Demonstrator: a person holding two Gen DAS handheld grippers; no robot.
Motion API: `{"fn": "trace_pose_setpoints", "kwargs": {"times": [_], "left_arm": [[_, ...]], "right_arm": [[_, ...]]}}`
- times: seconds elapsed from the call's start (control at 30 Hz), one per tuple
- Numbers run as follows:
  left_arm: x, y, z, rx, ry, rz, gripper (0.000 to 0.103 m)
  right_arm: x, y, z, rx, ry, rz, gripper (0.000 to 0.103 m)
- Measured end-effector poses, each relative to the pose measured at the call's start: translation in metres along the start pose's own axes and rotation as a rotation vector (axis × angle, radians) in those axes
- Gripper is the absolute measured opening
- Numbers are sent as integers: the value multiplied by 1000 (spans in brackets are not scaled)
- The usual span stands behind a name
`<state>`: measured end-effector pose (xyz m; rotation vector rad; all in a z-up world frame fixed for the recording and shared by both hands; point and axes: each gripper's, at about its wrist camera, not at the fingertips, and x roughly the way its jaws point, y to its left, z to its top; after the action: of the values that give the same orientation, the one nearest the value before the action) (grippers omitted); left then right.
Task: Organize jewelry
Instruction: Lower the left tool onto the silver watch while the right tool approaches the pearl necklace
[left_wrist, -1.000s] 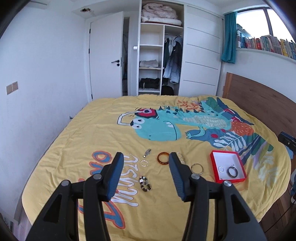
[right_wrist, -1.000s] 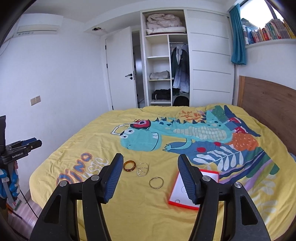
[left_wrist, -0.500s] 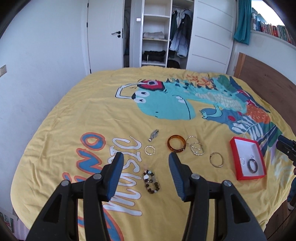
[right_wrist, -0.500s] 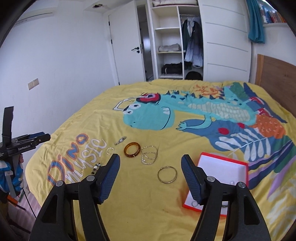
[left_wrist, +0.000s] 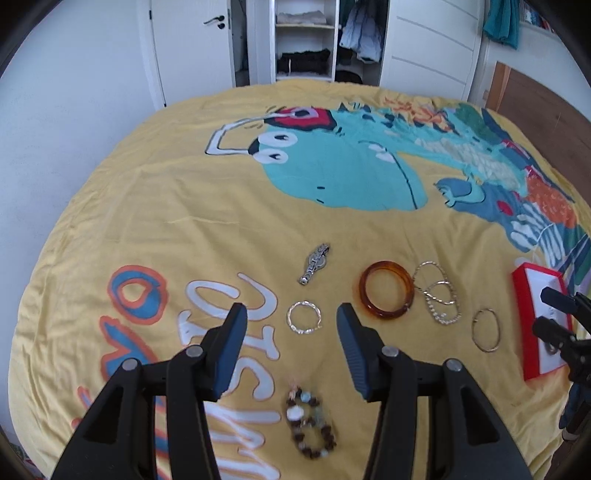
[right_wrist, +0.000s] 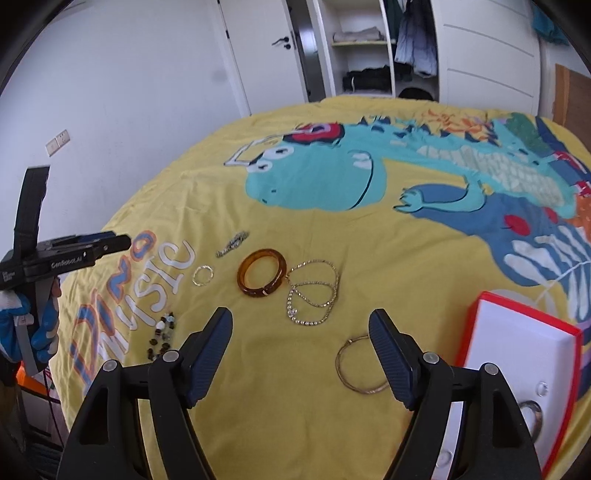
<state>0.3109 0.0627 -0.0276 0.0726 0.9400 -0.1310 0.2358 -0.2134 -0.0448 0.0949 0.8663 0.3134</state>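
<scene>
Left claw (left_wrist: 291, 317) released, empty, above small silver ring (left_wrist: 304, 322) on yellow bedspread (left_wrist: 184, 221). Right claw (right_wrist: 301, 325) jaws just been opening, nothing between them; thin bangle (right_wrist: 360, 369) lies beside its right finger. Amber bangle (right_wrist: 262, 272), chains (right_wrist: 314, 291) nearby; red box (right_wrist: 517, 354) right.

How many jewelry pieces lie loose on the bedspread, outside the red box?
6: a silver watch farthest back, small ring bracelet, amber bangle, looped chain, thin hoop nearest the red box, beaded bracelet nearest the camera.
</scene>
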Motion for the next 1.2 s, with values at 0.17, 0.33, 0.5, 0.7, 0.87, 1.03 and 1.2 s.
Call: {"fn": "trace_pose_setpoints", "kwargs": {"times": [0.17,0.33,0.5,0.7,0.87,1.03,1.2], "left_arm": [[58,-9,9,45,81,-13,48],[104,-13,15,71,136,-13,48],[131,-14,21,89,160,-17,48],[156,-24,27,141,186,-5,48],[173,-29,31,139,199,4,48],[182,-24,36,103,191,-8,48],[185,-27,39,103,177,-13,39]], "right_arm": [[49,-1,-1,-24,66,14,79],[86,-4,-4,-37,124,24,82],[119,-3,-6,-73,177,12,83],[145,-5,-5,-95,213,3,83],[158,-9,-2,-120,226,-10,82],[164,-12,2,-130,219,-25,69],[166,-12,4,-136,207,-33,55]]}}
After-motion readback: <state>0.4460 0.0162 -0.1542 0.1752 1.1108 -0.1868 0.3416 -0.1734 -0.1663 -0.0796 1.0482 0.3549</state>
